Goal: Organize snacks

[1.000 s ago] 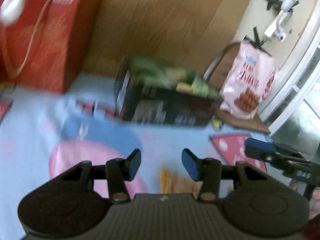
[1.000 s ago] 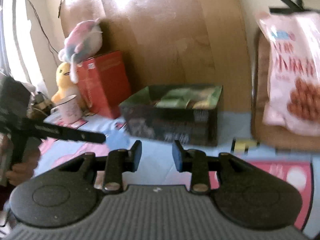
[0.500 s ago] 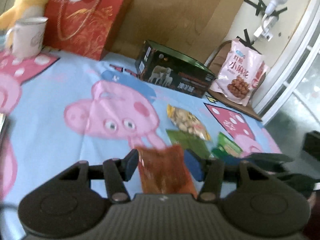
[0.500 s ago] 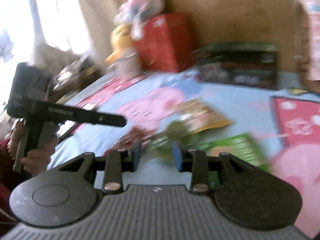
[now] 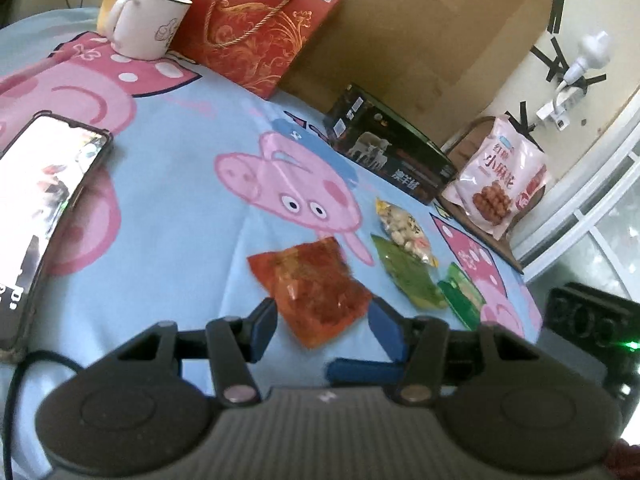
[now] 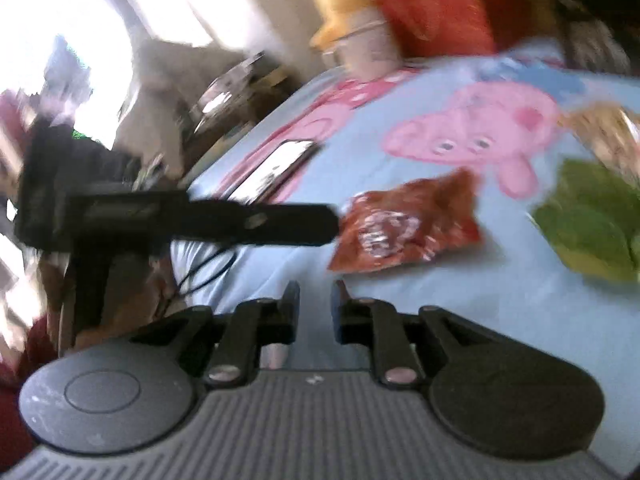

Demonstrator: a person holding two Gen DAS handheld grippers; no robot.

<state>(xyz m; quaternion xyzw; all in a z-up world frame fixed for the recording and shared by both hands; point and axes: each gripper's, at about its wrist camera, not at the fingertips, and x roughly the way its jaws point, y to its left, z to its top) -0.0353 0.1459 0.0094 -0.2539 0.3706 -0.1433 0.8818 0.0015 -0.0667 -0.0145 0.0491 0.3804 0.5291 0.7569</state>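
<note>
A red snack packet (image 5: pixel 312 288) (image 6: pixel 404 228) lies flat on the blue cartoon cloth (image 5: pixel 180 232). My left gripper (image 5: pixel 323 322) is open, and the packet's near corner lies between its blue pads without being pressed. In the right wrist view a left gripper finger (image 6: pixel 256 220) reaches the packet's edge. My right gripper (image 6: pixel 315 300) hovers over bare cloth just short of the packet, its jaws closing with nothing between them. To the packet's right lie a yellow packet (image 5: pixel 404 232), a light green packet (image 5: pixel 408 276) (image 6: pixel 592 224) and a dark green one (image 5: pixel 460 296).
A dark box with a sheep picture (image 5: pixel 392 156) stands at the back by a cardboard wall. A pink snack bag (image 5: pixel 500 184) rests on a chair. A red gift box (image 5: pixel 256 20), a mug (image 5: pixel 148 20) and a phone (image 5: pixel 44 184) occupy the left side.
Both views swung away from the dark box and down to the loose packets. My left gripper closed in on the red packet. My right gripper's jaws have narrowed.
</note>
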